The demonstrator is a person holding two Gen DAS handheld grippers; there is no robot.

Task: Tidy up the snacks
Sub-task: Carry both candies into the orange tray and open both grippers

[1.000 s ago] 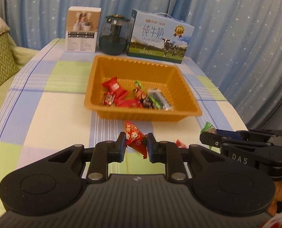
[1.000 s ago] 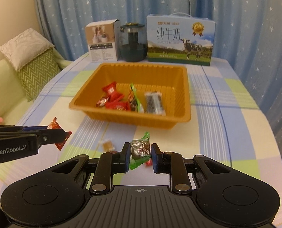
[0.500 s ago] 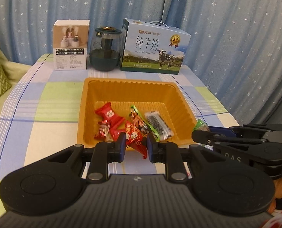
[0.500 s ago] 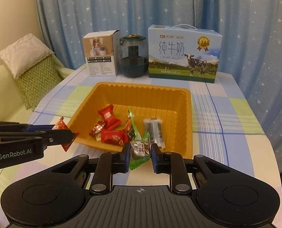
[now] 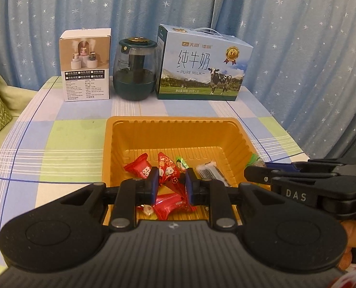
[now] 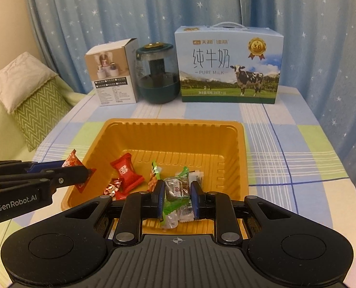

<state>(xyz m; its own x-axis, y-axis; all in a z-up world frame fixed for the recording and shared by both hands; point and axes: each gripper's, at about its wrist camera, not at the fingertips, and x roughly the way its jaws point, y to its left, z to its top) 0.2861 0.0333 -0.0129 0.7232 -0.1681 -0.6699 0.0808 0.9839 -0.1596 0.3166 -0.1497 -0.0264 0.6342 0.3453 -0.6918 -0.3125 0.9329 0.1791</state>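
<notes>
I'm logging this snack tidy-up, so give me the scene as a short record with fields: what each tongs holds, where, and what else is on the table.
left tongs: shut on red patterned candy, over the tray
right tongs: shut on green-ended candy, over the tray's near side
tray: orange, holding several wrapped snacks
behind tray: white box, dark glass jar, milk carton
table cover: checked cloth
</notes>
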